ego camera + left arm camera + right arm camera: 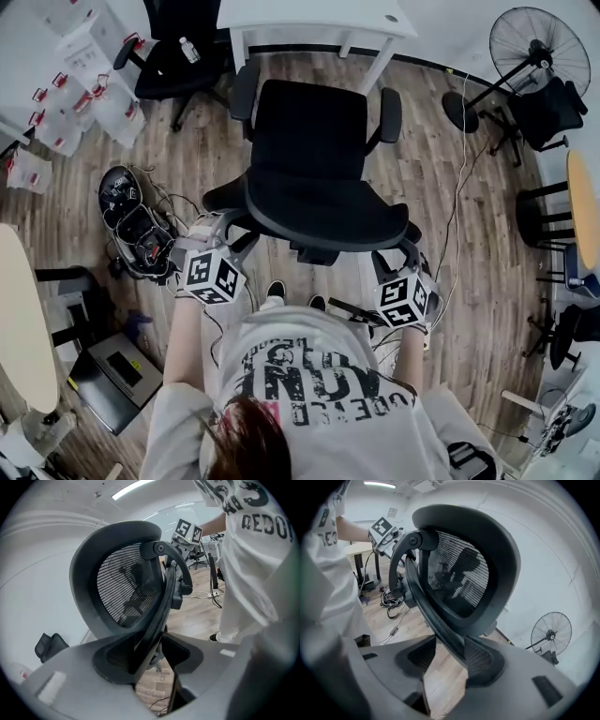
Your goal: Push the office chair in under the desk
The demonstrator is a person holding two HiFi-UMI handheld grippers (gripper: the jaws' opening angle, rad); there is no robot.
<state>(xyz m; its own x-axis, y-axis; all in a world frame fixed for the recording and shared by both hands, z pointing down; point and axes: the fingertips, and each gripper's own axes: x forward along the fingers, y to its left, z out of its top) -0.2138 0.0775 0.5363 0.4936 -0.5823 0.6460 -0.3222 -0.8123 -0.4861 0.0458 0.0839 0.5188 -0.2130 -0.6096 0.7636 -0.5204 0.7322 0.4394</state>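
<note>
1. The wooden floor fills the head view. The white tabletop at 12 o'clock is cut off by the top edge.
2. The black office chair stands in the middle, facing 12 o'clock. The far edge of its seat is near the tabletop's near edge and not under it. The seat and backrest hide its base and wheels.
3. A second chair at 11 o'clock carries a bottle lying on its seat.
4. A standing fan is at 1 o'clock, well apart from the office chair.
5. An open black case lies on the floor at 9 o'clock. It holds dark and red bits tangled with cable, too small to name.
6. The left gripper is at the backrest's 8 o'clock end. In the left gripper view its jaws stand wide. The backrest's rim runs between them against the left pad, and bare floor shows beside the right pad.
7. The right gripper is at the backrest's 4 o'clock end. Its jaws are likewise wide. The rim lies against the right pad, with floor visible beside the left.
8. The person's torso covers the floor at 6 o'clock.
</note>
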